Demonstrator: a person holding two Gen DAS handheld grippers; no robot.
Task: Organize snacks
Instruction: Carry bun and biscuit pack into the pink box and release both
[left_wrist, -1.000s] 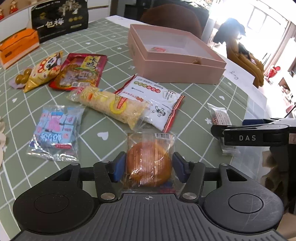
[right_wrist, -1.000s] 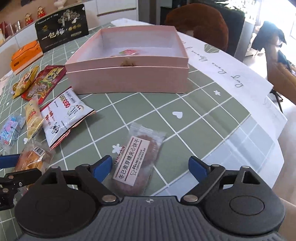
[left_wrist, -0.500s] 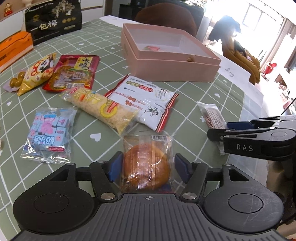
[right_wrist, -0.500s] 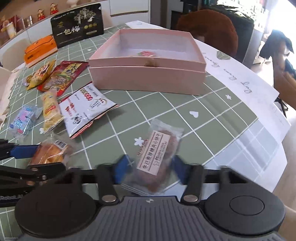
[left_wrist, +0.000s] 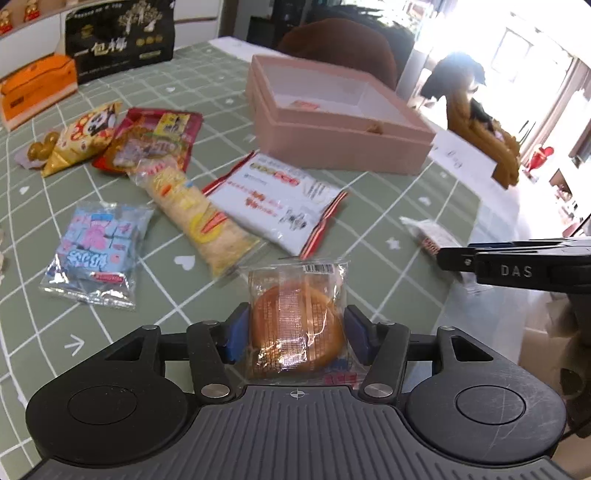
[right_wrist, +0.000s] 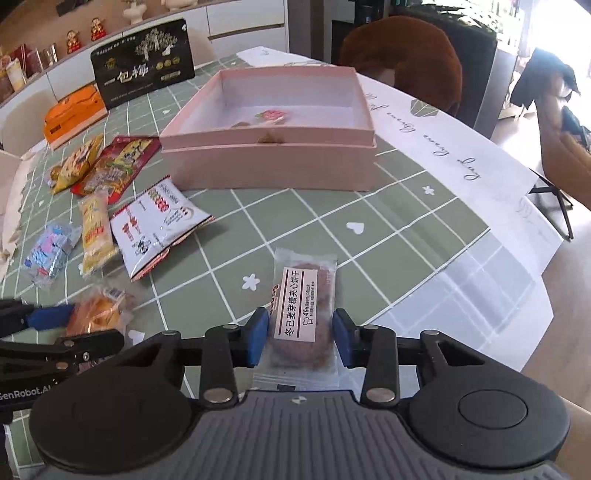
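Observation:
My left gripper (left_wrist: 295, 334) is shut on a clear-wrapped round orange cake (left_wrist: 297, 328), held just above the green checked tablecloth; it also shows in the right wrist view (right_wrist: 98, 314). My right gripper (right_wrist: 300, 341) is shut on a wrapped brown sandwich biscuit (right_wrist: 301, 314) with a white label, lifted off the table. The open pink box (right_wrist: 269, 166) stands ahead of both grippers, with a few small snacks inside; it also shows in the left wrist view (left_wrist: 340, 142).
On the cloth to the left lie a white-red packet (left_wrist: 277, 203), a yellow rice-cracker pack (left_wrist: 195, 216), a blue candy bag (left_wrist: 96, 254), a red packet (left_wrist: 151, 142) and a panda bag (left_wrist: 83, 138). An orange box (left_wrist: 37, 90) and a black box (left_wrist: 118, 40) stand at the back.
My right gripper has closed on the biscuit pack and raised it. My left gripper, holding the cake, has lifted slightly and both have drawn closer to the pink box.

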